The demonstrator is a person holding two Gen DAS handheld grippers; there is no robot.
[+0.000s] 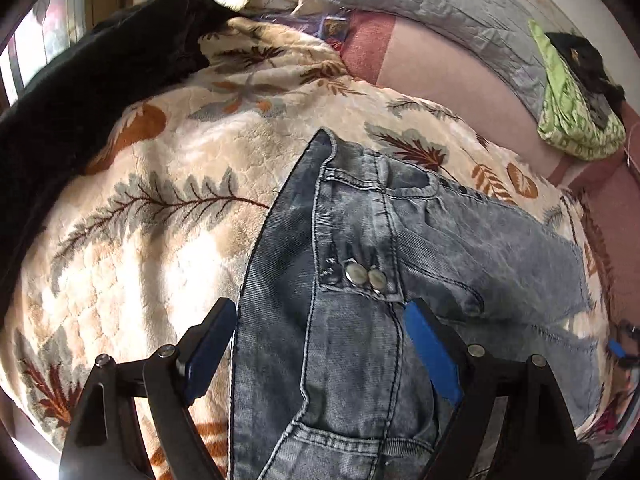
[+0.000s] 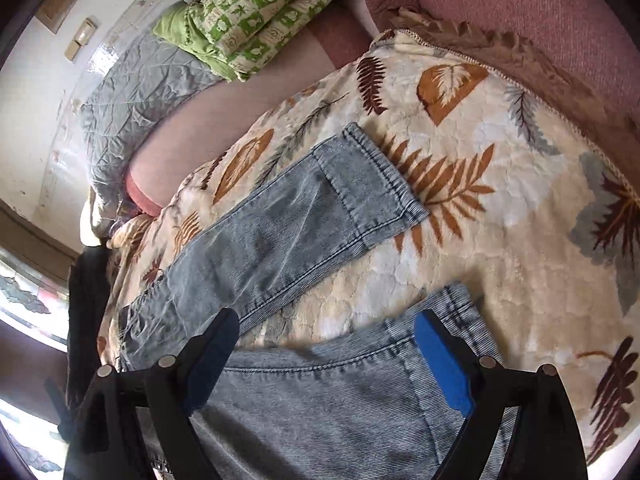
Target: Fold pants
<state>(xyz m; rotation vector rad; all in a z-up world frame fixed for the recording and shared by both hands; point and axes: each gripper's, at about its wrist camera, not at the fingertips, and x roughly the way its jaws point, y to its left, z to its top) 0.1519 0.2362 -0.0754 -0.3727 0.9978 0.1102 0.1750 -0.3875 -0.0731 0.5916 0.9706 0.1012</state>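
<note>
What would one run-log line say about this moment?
stage: pants spread, unfolded | faded blue denim pants: flat on cream leaf-print blanket | left gripper: open over waistband | right gripper: open over leg hem

Faded blue jeans [image 1: 360, 264], legs apart, unfolded

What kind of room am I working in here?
Most likely a bedroom: the jeans lie on a leaf-print blanket spread over a pink mattress, with a grey quilt and folded green bedding behind.

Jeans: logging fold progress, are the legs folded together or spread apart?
Spread apart: the jeans legs lie separately, leaf blanket showing between them.
</note>
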